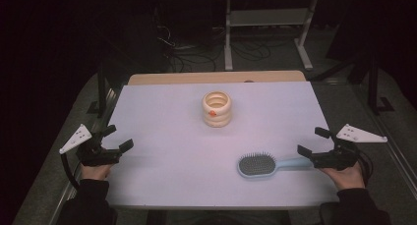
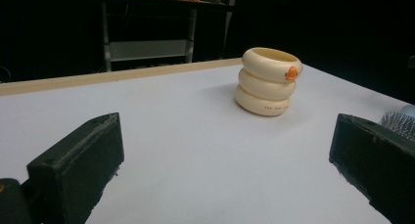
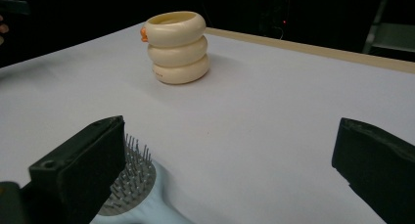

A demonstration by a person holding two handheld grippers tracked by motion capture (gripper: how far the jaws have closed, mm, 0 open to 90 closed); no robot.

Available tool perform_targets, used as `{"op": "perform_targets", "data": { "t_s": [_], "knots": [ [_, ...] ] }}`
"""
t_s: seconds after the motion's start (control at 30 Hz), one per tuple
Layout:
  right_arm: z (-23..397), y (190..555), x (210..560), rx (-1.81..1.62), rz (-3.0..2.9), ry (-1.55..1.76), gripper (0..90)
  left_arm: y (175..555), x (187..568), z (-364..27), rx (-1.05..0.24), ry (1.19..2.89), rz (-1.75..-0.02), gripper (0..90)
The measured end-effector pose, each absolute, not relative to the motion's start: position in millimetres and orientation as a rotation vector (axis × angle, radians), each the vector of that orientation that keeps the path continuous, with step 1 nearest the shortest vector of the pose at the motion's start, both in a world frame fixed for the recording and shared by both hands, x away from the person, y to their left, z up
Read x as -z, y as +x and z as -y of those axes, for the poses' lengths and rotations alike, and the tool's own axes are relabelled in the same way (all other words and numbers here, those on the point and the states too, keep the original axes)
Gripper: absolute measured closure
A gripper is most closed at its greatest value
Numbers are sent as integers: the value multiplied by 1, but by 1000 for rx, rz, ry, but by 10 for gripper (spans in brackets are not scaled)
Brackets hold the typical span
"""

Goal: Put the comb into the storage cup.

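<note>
Right gripper (image 1: 311, 142) spread, empty | hairbrush (image 1: 263, 165) handle just beside its jaws | left gripper (image 1: 118, 137) spread, empty | cup (image 1: 217, 108) well ahead

One camera looks down from above me over the counter (image 1: 162, 136); one rides low on each of my tongs, both facing the cream ring holder (image 2: 268, 82) ahead.

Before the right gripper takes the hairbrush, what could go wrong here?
1. The right gripper sits at the end of the hairbrush handle, jaws open; a grip so far out may let the bristle head droop or twist.
2. The cream ringed holder stands free on the table, so a nudge may tip it.
</note>
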State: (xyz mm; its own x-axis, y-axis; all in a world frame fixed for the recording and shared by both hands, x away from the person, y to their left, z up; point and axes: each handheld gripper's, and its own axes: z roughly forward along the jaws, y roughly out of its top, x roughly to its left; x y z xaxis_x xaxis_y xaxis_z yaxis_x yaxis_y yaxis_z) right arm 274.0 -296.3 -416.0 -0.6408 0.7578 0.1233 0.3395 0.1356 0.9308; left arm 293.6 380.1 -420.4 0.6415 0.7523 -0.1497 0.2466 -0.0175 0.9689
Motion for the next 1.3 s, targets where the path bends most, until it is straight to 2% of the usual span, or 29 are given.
{"op": "perform_targets", "data": {
  "t_s": [0.37,1.3],
  "knots": [
    [299,281,409,-1476,-2093,1063,0,294,421,-380,-485,1574,-855,0],
    [273,300,387,-1246,-2395,922,0,293,422,-380,-476,1576,-857,0]
  ]
}}
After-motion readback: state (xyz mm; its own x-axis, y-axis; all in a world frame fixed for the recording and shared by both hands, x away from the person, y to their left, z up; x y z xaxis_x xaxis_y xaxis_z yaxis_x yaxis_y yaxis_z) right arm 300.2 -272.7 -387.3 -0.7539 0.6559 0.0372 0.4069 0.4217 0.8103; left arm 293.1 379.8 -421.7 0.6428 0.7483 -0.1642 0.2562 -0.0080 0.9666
